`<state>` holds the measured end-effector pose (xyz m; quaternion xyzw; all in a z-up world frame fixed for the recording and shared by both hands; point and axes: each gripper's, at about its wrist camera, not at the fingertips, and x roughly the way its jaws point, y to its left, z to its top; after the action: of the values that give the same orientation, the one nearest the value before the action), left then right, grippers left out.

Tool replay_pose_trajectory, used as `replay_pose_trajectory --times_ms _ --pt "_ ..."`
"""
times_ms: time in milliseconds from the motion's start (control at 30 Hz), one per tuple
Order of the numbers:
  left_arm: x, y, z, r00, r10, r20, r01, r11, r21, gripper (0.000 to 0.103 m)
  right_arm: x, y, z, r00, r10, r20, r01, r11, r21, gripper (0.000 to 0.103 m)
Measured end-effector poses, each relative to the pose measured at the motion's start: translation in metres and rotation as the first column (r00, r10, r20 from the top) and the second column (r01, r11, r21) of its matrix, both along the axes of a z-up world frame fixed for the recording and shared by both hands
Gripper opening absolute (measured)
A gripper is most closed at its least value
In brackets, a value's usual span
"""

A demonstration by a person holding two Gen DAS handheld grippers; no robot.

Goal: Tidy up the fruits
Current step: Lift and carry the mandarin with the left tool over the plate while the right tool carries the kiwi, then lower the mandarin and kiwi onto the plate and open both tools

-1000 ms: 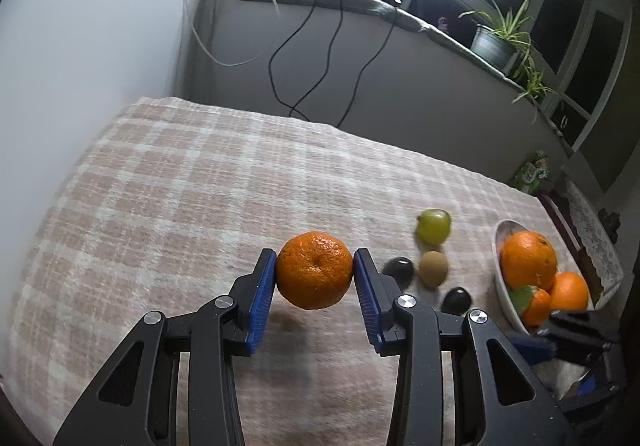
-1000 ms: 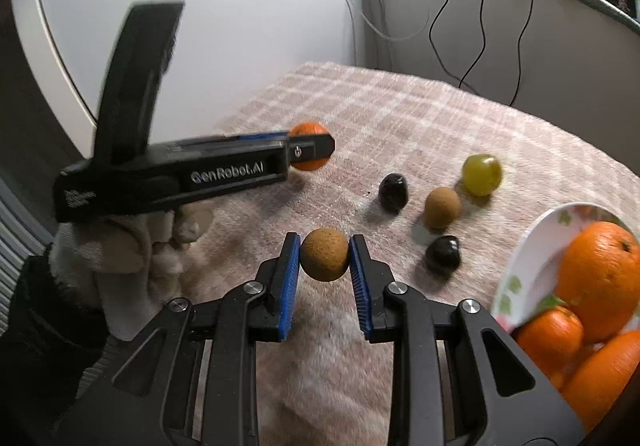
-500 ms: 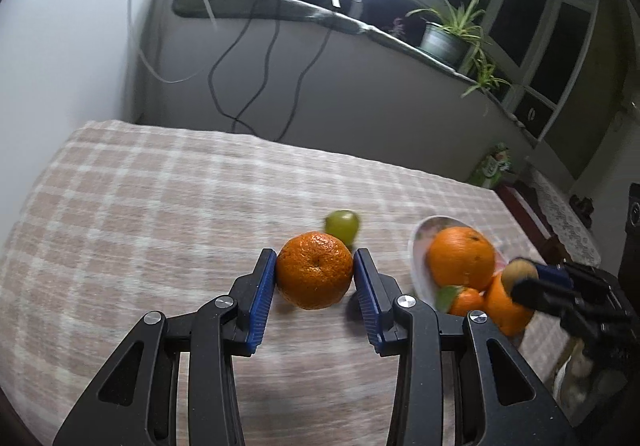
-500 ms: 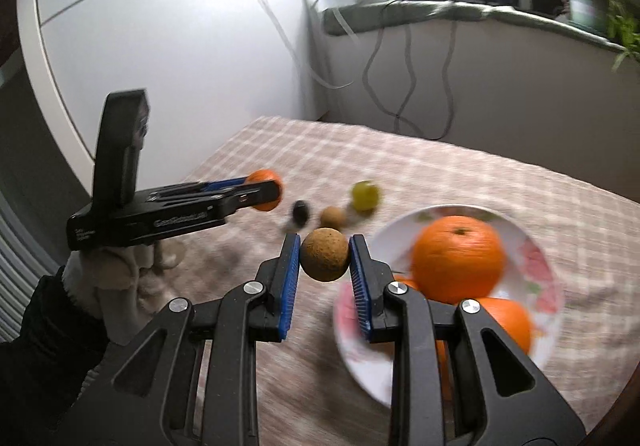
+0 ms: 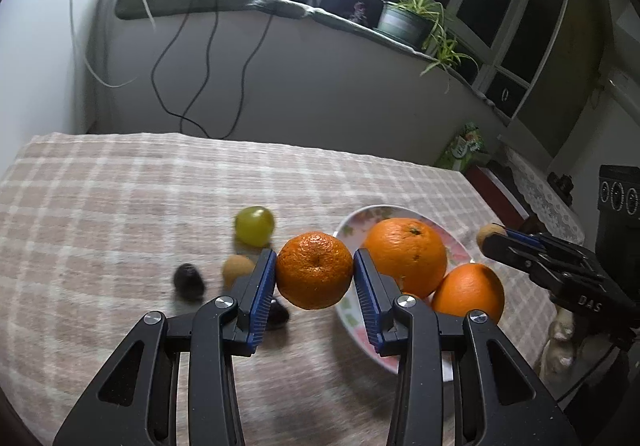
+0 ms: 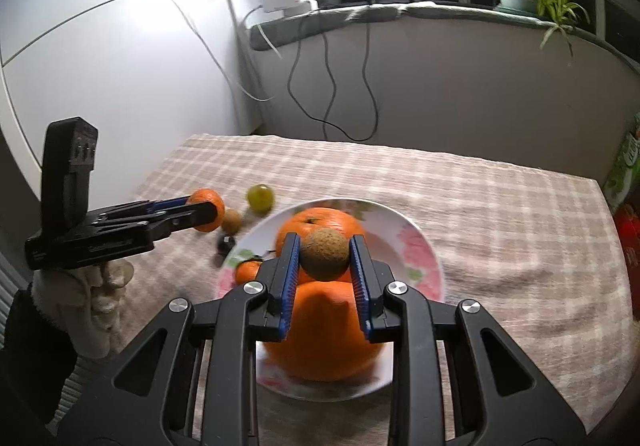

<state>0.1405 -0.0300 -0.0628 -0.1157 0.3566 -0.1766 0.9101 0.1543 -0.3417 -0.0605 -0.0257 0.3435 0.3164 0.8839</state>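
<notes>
In the left wrist view, you are carrying a mandarin (image 5: 315,270) in the left tongs (image 5: 315,278), whose blue pads are clenching it from both sides at its widest part, so the round fruit is sitting centred and is unlikely to roll out. It is hanging in the middle of the frame, above the checked surface (image 5: 120,206) and just left of the flowered plate (image 5: 352,222), which is already holding two large oranges (image 5: 406,256); judging by that, you are bringing it toward the plate to join its own kind. Left of centre, a green grape (image 5: 254,225), a small brown fruit (image 5: 237,269) and two dark ones (image 5: 188,280) are lying loose on the cloth, apparently waiting their turn. At the right edge, the right tongs (image 5: 490,236) are reaching in with a brown fruit at their tip. In the right wrist view, those right tongs (image 6: 325,258) are gripping that brown round fruit (image 6: 325,254) in the centre of the frame, directly over the plate (image 6: 420,246) and the oranges (image 6: 320,330), which suggests you are holding it high to clear the pile before choosing a free spot. At the middle left, your gloved hand (image 6: 92,286) is steering the left tongs (image 6: 206,206) with the mandarin toward the plate's left rim, beside the loose fruit.
</notes>
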Motion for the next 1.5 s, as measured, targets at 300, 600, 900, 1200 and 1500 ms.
replay_pose_trajectory --times_ms 300,600,900,1200,1500 --pt "0.005 -0.023 -0.005 0.999 -0.041 -0.016 0.041 0.999 0.004 0.038 0.018 -0.020 -0.012 0.998 -0.053 -0.030 0.054 0.999 0.004 0.026" --pt "0.007 -0.033 -0.007 0.998 -0.058 -0.027 0.058 0.998 0.011 0.038 0.032 -0.026 -0.023 0.995 -0.068 -0.074 0.069 0.998 0.012 0.026" --pt "0.010 -0.038 -0.006 0.998 -0.062 -0.029 0.063 0.998 0.020 0.038 0.035 -0.027 -0.025 0.993 -0.071 -0.098 0.075 0.997 0.029 0.026" --pt "0.011 -0.040 -0.006 0.998 -0.059 -0.034 0.060 0.998 0.028 0.042 0.035 -0.027 -0.026 0.991 -0.067 -0.112 0.072 0.996 0.042 0.026" --pt "0.010 -0.036 -0.002 0.999 -0.043 -0.016 0.043 0.999 0.017 0.049 0.031 -0.028 -0.020 0.993 -0.070 -0.091 0.075 0.996 0.054 0.059"
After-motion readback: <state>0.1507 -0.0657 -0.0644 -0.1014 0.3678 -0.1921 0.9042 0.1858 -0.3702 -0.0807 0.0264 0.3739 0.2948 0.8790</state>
